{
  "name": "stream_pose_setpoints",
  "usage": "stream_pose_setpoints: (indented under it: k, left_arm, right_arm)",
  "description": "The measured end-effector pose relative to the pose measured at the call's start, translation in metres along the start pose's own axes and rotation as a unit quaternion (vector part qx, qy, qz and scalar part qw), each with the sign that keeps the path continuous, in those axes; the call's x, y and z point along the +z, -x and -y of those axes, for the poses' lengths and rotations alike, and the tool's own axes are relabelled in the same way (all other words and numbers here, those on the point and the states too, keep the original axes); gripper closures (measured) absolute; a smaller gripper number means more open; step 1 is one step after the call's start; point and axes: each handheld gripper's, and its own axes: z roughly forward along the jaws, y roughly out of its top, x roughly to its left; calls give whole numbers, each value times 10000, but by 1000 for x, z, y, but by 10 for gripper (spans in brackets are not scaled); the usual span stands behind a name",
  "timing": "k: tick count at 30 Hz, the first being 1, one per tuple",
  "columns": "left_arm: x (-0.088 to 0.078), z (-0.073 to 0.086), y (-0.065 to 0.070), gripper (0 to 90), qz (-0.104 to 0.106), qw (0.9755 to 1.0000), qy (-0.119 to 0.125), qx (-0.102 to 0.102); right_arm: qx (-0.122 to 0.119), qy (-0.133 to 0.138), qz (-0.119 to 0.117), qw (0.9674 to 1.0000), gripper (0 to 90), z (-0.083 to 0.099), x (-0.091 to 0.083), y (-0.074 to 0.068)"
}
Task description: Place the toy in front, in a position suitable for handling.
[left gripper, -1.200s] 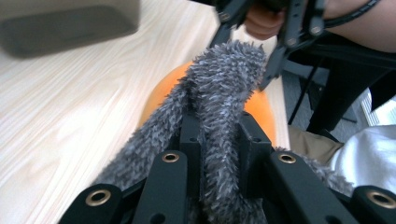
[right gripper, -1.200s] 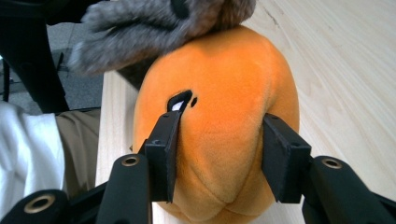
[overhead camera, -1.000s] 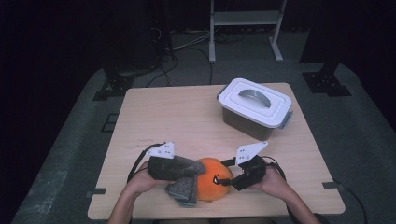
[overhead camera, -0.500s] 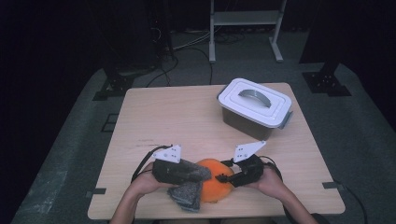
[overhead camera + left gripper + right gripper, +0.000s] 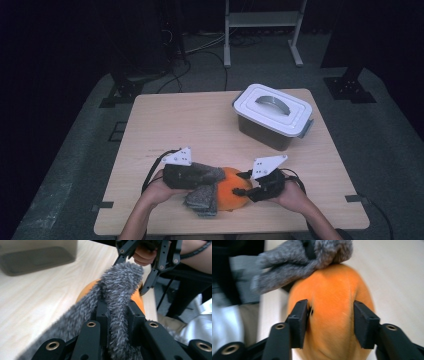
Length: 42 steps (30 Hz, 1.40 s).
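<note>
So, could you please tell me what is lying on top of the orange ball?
A grey furry cloth drapes over the orange ball on its left side; the ball's surface beneath it is covered.

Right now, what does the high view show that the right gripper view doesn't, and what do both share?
High view alone: the lidded white box at the table's far right, both hands, and the left gripper shut on the grey cloth. Right gripper view alone: the right gripper with its pads pressed on the orange ball's sides. Shared: ball, cloth, tabletop.

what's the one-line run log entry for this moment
left gripper: shut on grey furry cloth | right gripper: jaws just closing, clamped on orange ball | cloth lies on ball | lidded box: apart
</note>
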Motion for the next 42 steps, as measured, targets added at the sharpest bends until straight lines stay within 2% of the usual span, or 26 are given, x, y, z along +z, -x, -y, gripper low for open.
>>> stream_pose_setpoints:
  k: [2, 3, 6, 8, 9, 11, 12, 14, 16, 19, 23, 26, 30, 33, 35, 38, 40, 42]
  left_arm:
    - [6, 1, 4, 755, 168, 9998, 20, 56]
    - [9, 0, 6, 756, 193, 9997, -58, 117]
    - [13, -4, 10, 756, 274, 9994, -96, 177]
    - [15, -6, 13, 755, 320, 9991, -133, 256]
    - [16, -6, 14, 755, 338, 9990, -133, 244]
    - [17, -6, 14, 755, 317, 9990, -172, 271]
    - [16, -5, 13, 755, 310, 9991, -144, 242]
    - [12, -4, 10, 756, 275, 9993, -106, 229]
    - [9, -3, 8, 757, 275, 9993, -90, 227]
    - [5, 0, 5, 757, 227, 9995, -87, 184]
    - [-5, 7, -2, 757, 86, 9999, -55, 53]
    - [-10, 11, -6, 755, -40, 10000, -62, 44]
    - [-14, 14, -9, 756, -135, 9999, -60, -6]
    - [-12, 9, -5, 757, -45, 9999, 94, 36]
    - [-8, 2, 0, 757, 66, 9997, 175, 140]
    - [-1, -8, 10, 755, 173, 9991, 156, 342]
    - [2, -8, 11, 755, 197, 9991, 133, 350]
    - [1, -4, 7, 756, 184, 9995, 91, 246]
  right_arm:
    - [124, -176, -309, 9993, 419, 1, -7, 3]
    - [108, -186, -314, 9993, 386, 1, -11, 5]
    - [336, -9, -196, 9992, 311, 1, -18, 10]
    - [385, 30, -149, 9991, 265, 2, -14, 10]
    - [438, 25, -195, 9988, 250, 3, -8, 9]
    - [425, 22, -125, 9990, 224, 4, 2, 6]
    - [406, -13, -80, 9991, 236, 4, 5, 4]
    - [372, -9, -3, 9993, 343, 4, 5, 4]
    - [241, -14, 36, 9997, 436, 5, 2, 4]
    - [77, -48, 73, 9999, 496, 6, -1, 4]
    - [88, -47, 54, 9999, 508, 9, -6, 5]
    - [138, -14, 29, 9999, 508, 11, -7, 6]
    - [65, -9, 37, 10000, 508, 10, -7, 3]
    - [-29, -4, 51, 10000, 508, 8, -6, 0]
    - [-129, 26, 61, 9999, 509, 6, -4, -3]
    - [-250, 22, 64, 9997, 509, 4, -1, -7]
    - [-300, 18, 44, 9995, 509, 4, 0, -8]
    - [-276, 4, 39, 9996, 511, 5, -2, -8]
